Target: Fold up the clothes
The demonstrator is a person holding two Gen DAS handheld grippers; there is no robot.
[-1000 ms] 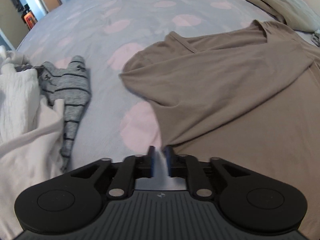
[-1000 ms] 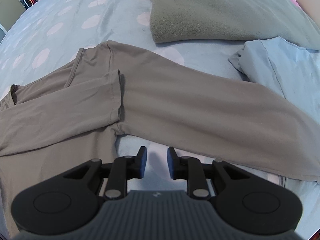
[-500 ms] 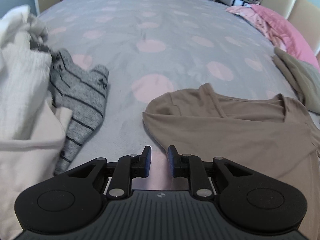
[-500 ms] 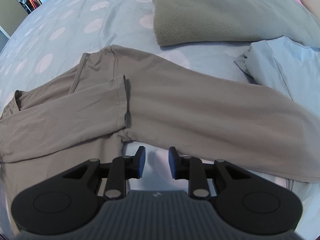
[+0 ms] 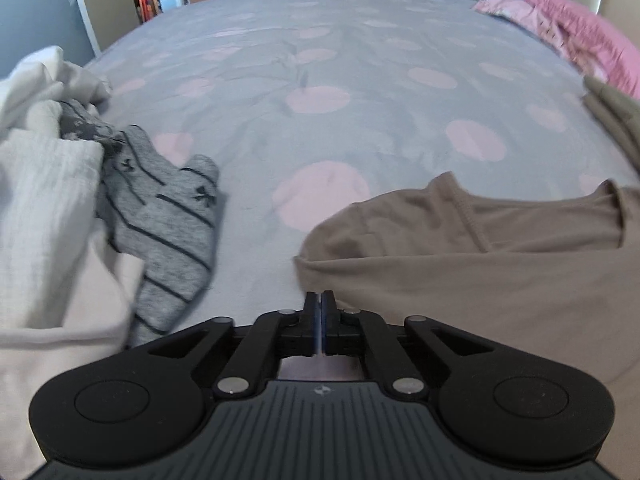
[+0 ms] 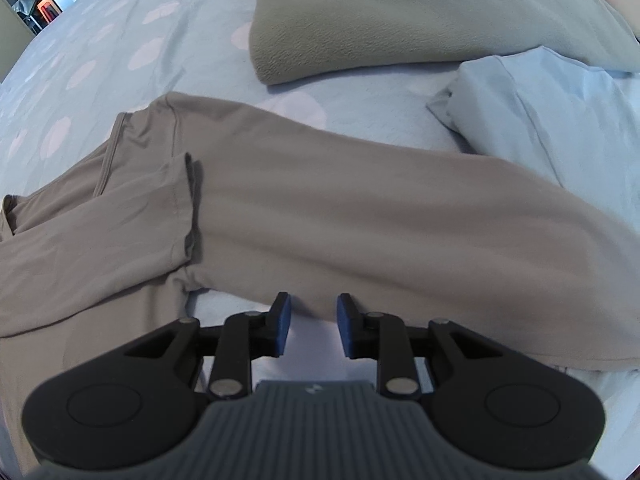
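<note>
Mid-fold on the taupe long-sleeve shirt (image 6: 320, 216): it lies flat on the dotted bedsheet (image 5: 320, 60), one sleeve already folded across the chest, cuff (image 6: 188, 204) ending near the centre. The other sleeve lies out toward the right.

Left gripper (image 5: 320, 308): jaws pressed together at the shirt's left edge (image 5: 320, 268). I cannot tell whether fabric is pinched between them; the tips sit right at the hem line.

Right gripper (image 6: 312, 320): jaws spread, empty, just at the lower edge of the long sleeve (image 6: 400, 240), not on it yet.

My read: next step is the second sleeve. It needs the right jaws pushed over the sleeve edge and closed, then carried across the body.

Off to the side: grey striped garment (image 5: 168, 220) and white clothes (image 5: 44, 200) on the left, olive fleece (image 6: 400, 12) and light-blue garment (image 6: 552, 108) beyond the shirt.
</note>
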